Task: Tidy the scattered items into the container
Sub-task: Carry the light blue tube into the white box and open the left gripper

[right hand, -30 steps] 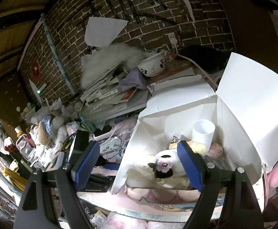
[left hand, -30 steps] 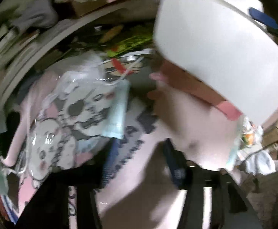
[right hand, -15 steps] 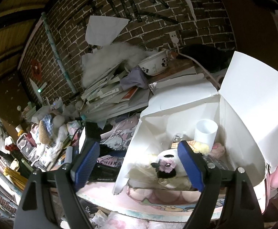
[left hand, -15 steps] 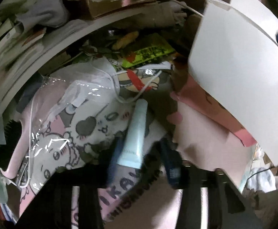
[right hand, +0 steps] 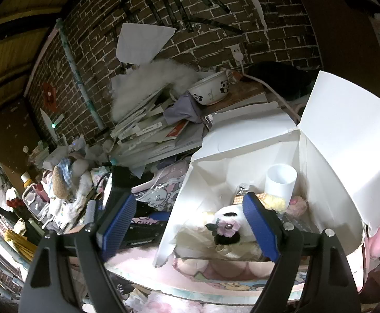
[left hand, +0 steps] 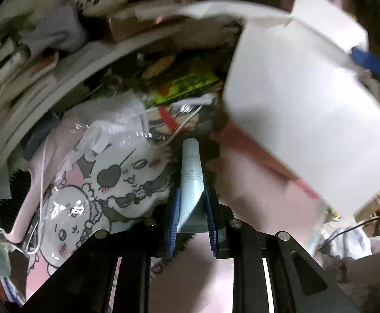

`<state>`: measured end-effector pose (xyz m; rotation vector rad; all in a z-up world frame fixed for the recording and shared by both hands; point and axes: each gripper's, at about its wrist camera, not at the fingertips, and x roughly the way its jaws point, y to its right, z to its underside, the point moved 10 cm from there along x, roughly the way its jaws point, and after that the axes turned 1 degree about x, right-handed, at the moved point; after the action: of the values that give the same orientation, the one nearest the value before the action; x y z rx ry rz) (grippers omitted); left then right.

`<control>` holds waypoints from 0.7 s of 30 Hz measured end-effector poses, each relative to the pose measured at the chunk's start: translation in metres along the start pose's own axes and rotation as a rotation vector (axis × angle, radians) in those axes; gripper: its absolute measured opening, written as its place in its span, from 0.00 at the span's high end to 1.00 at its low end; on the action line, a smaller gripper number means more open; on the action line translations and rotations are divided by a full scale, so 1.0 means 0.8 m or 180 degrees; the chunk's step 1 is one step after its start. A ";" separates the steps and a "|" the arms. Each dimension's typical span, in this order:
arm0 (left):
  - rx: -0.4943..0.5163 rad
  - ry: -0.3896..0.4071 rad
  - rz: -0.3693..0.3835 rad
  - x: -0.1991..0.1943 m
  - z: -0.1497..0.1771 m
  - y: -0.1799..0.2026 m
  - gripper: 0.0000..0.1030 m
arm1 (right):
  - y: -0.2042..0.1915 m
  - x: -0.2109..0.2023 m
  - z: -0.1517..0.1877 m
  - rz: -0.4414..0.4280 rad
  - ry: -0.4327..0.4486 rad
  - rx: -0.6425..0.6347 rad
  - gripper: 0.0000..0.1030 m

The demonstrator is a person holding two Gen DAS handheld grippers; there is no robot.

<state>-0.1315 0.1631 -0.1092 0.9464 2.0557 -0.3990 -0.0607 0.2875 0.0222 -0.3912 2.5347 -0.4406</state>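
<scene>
Cluttered pink table top (left hand: 255,182) under dim light, stuff piled everywhere in the left wrist view: a clear plastic bag with cartoon characters (left hand: 104,180) on the left, a green packet (left hand: 187,86) further back, and the white cardboard box (left hand: 302,120) looming on the right with its outer wall facing the camera. The left gripper (left hand: 192,198) points steeply down and its blue pads are clamped on the lower end of a pale blue tube (left hand: 191,180), cap end sticking out forward past the fingertips. The box wall sits just to the right of the tube, the bag just to the left, so it's a tight lane. Right wrist view gives what the other can't: a brick wall (right hand: 242,34) behind, stacked books and papers (right hand: 150,130), a panda bowl (right hand: 212,90), and the inside of the white cardboard box (right hand: 341,140), flaps up, already holding a white cup (right hand: 280,181) and a panda plush (right hand: 229,224). The right gripper (right hand: 190,221) tilts gently down, jaws wide apart with nothing between the pads, straddling the box's near left wall. The left gripper's dark body shows left of the box here; I can't make out the tube.
</scene>
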 end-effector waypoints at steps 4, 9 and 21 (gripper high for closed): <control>-0.0033 0.0224 0.0140 -0.036 -0.011 0.008 0.86 | -0.001 0.001 -0.002 -0.0015 0.0006 0.0013 0.20; -0.0096 0.0548 0.0161 -0.091 -0.030 0.013 0.86 | -0.001 0.001 -0.002 -0.0011 0.0014 0.0023 0.20; 0.0046 0.0718 0.0330 -0.124 -0.102 0.084 0.85 | 0.021 -0.032 -0.024 0.0144 0.0267 0.0050 0.20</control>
<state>-0.0883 0.2060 0.0224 1.1455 2.1955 -0.2619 -0.0537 0.3158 0.0428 -0.3150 2.6138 -0.4685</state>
